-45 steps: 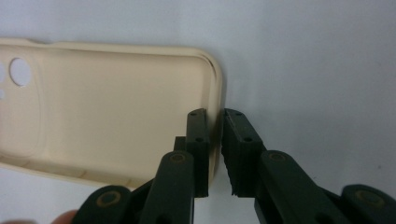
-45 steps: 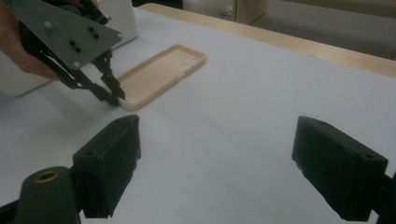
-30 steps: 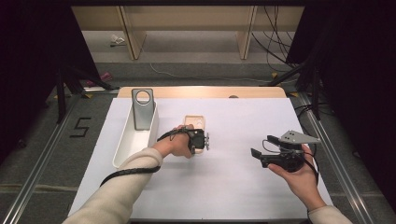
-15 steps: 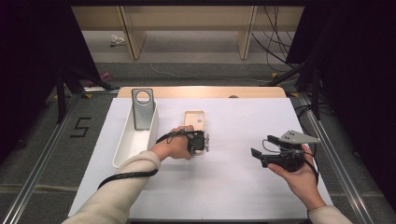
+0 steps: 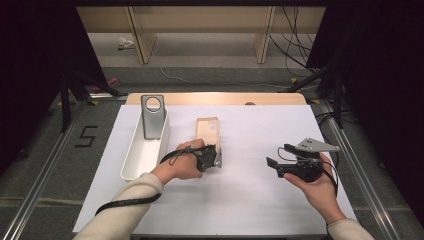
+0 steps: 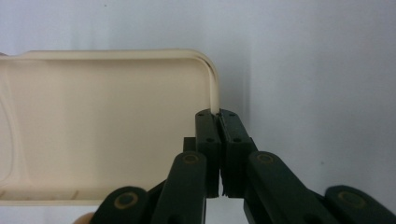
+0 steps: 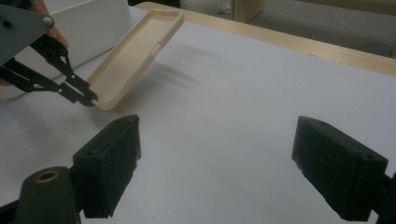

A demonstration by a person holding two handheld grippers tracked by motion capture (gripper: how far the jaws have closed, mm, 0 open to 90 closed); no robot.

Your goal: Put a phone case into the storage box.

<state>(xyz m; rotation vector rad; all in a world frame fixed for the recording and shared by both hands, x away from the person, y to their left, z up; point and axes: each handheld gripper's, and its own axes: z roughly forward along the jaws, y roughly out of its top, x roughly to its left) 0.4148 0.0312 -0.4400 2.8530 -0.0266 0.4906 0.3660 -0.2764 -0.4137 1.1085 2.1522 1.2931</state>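
Currently the beige phone case (image 5: 209, 134) is pinched at its near rim by the left tool (image 6: 219, 140) and tilted off the surface (image 5: 260, 200); it should be lifted slowly, level, while the right tool (image 7: 217, 168) is held wide open nearby.

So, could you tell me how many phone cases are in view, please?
2. A cream case lies mid-table, its rim pinched by the left gripper. A grey case stands upright at the far end of the white tray. None seems hidden.
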